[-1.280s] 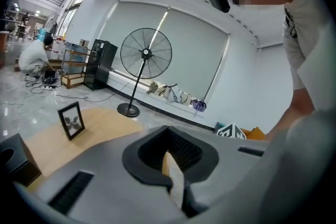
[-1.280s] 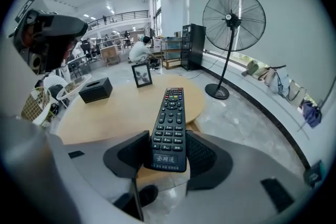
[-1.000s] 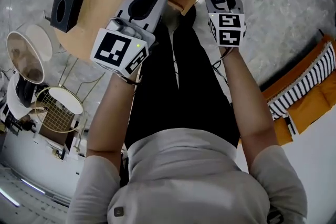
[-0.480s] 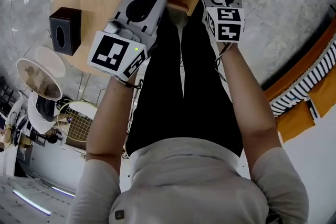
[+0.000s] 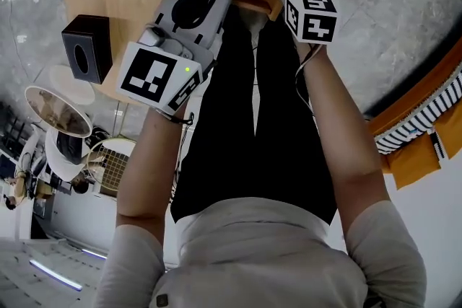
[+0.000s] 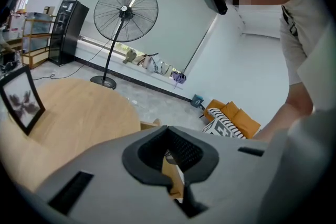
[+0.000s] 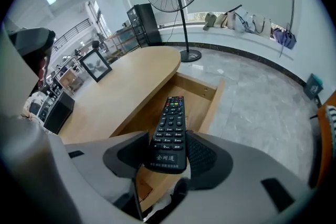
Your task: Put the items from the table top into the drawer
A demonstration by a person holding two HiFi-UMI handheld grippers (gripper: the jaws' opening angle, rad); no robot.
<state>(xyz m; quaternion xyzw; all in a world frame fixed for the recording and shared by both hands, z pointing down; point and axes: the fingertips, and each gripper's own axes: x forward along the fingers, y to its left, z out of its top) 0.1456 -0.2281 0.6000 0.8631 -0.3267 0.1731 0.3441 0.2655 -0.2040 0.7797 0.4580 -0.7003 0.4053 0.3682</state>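
Fingers of the right gripper (image 7: 168,157) pinch the black remote (image 7: 169,128) by its near end, its far end at twelve o'clock over the open drawer (image 7: 212,105). The left gripper (image 6: 169,136) is closed, empty (merely standing by). Best to lower the remote flat onto the drawer floor, then release.

- Claws: 2 – left claw (image 6: 168,131), right claw (image 7: 168,135).
- Marker cubes: 2, 1 per claw (image 5: 155,76), (image 5: 312,16).
- Remote (image 7: 170,113): 1.
- Drawer (image 7: 199,93): 1, at 12 o'clock in head view.
- Table (image 7: 126,86): 1.
- Black box (image 5: 86,47): 1, approx. 10 o'clock in head view.
- Pic frame (image 6: 21,99): 1, 9 o'clock in left gripper view.
- Standing fan (image 6: 126,13): 1, 11 o'clock, same view.
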